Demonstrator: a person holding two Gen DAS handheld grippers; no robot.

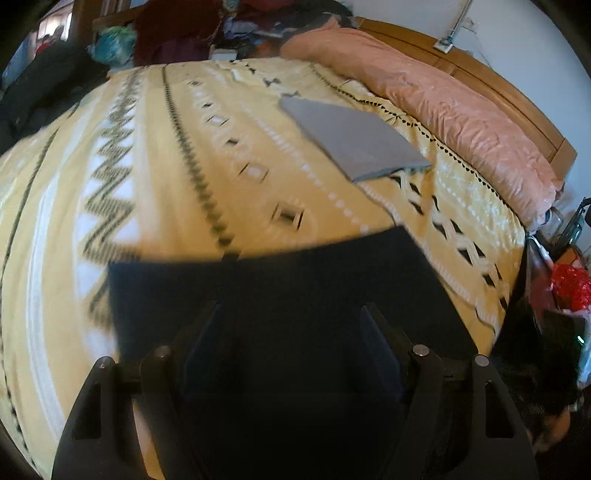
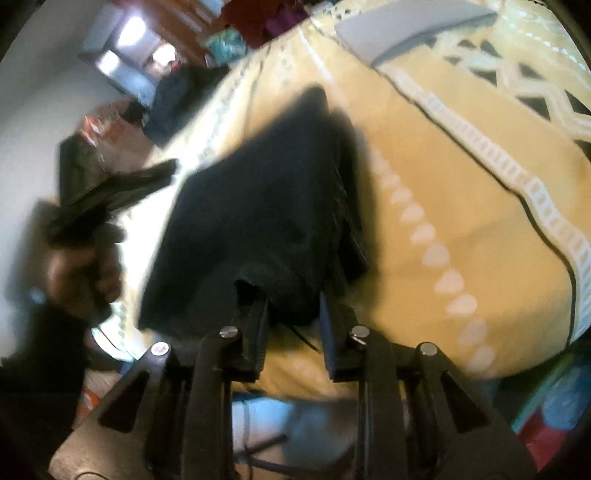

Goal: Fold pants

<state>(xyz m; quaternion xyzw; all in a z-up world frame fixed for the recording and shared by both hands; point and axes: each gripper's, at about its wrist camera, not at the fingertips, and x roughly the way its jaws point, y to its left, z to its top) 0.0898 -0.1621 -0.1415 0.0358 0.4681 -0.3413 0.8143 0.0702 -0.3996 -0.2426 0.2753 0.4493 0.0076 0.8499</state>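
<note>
A bed (image 1: 221, 147) covered with a yellow spread patterned in white and dark zigzags and diamonds fills most of both views. Along its far side, against a wooden headboard (image 1: 491, 88), lies a long pink bolster (image 1: 461, 122). Heaps of dark and red clothing (image 1: 177, 33) sit beyond the bed's far end.

The dark pants (image 1: 280, 295) lie folded into a flat, roughly rectangular stack on the near part of the bed, at its edge. In the right wrist view the stack shows several layered edges along one side, and one rounded corner of it bulges toward the camera.

Farther up the spread, well apart from the pants, rests a folded grey garment (image 1: 351, 136).

The left claw (image 1: 291, 314) hovers over the pants with its fingers spread wide apart, nothing between them. The right claw (image 2: 293, 306) sits at the bulging corner of the pants, fingers apart with the cloth reaching between their tips; motion blur hides whether they touch it.
</note>
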